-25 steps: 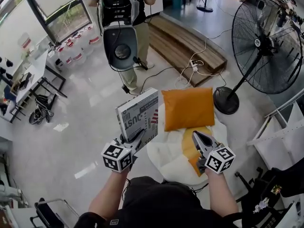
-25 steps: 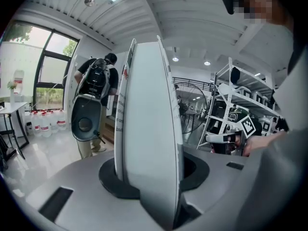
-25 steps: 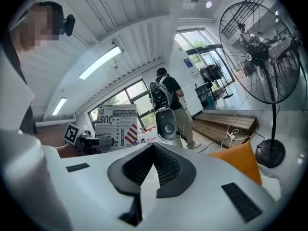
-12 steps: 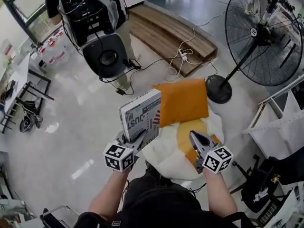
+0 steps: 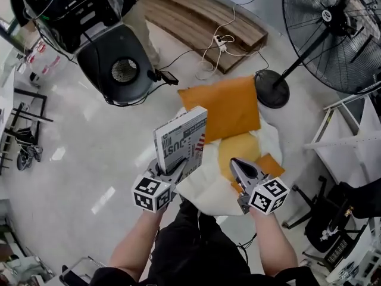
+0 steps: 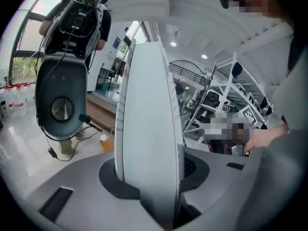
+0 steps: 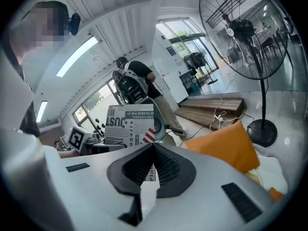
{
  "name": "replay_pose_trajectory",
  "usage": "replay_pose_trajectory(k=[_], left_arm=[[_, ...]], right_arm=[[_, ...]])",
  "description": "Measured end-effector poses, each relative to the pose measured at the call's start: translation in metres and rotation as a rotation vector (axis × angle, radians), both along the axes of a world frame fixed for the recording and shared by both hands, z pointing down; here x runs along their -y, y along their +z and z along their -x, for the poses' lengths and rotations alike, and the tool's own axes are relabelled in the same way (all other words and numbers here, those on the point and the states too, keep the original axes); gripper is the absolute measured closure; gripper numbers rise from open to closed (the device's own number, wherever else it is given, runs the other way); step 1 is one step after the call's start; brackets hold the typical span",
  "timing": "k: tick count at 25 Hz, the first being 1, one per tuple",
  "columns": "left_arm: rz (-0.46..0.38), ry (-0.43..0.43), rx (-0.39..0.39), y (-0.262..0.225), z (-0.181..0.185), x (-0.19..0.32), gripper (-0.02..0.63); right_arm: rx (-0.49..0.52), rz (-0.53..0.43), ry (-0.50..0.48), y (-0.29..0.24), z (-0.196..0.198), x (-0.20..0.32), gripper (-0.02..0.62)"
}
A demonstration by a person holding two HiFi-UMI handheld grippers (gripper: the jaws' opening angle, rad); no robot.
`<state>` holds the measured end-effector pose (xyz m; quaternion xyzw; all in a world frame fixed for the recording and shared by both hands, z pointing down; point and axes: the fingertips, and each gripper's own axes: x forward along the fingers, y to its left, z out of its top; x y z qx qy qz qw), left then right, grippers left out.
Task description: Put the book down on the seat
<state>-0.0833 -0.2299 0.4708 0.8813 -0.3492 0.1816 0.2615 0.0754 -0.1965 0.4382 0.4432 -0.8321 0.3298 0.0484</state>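
Grey-and-white printed book (image 5: 181, 140) with black lettering and red stripes on its cover is clamped in the left gripper (image 5: 171, 170). It stands upright over the left edge of the white padded seat (image 5: 205, 192) and is not lying on it. The grip is on the book's lower end. In the left gripper view the dark pads (image 6: 113, 184) sit partway open, pressed on both faces, with the page edge facing the camera. The printed cover faces away from the seat, toward the floor on the left.

Right gripper (image 5: 234, 163) is above the seat's front right part and well apart from the book. Its ribbed pads (image 7: 168, 170) meet at the tips with nothing between them, so it is closed and empty. It points across the seat toward the far side.

On the seat:
- A square orange fabric cushion (image 5: 226, 107) lies at the far end, and the book's top corner overlaps its left edge in the head view.
- A round yellow cushion (image 5: 238, 151) lies mid-seat, just ahead of the right gripper's tips.

Beyond the seat:
- A tall black wire-cage floor fan (image 5: 333, 22) stands to the far right, its round base just beside the orange cushion's corner.
- A low wooden plank platform (image 5: 205, 19) sits behind the seat, with white cables (image 5: 217, 43) on it.
- A person carrying black gear (image 5: 116, 70) stands to the far left.
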Motion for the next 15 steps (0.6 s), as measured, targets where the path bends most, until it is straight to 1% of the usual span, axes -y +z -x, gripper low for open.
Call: replay_pose_trajectory(k=[6, 11, 15], left_arm=[[0.056, 0.037, 0.009, 0.072, -0.034, 0.008, 0.451], [0.079, 0.042, -0.004, 0.13, -0.04, 0.016, 0.451], [0.102, 0.038, -0.012, 0.176, -0.047, 0.023, 0.451]], right_arm=[[0.018, 0.072, 0.014, 0.077, -0.016, 0.002, 0.581], [0.005, 0.122, 0.02, 0.139, -0.015, -0.002, 0.581], [-0.006, 0.141, 0.014, 0.183, -0.021, 0.001, 0.581]])
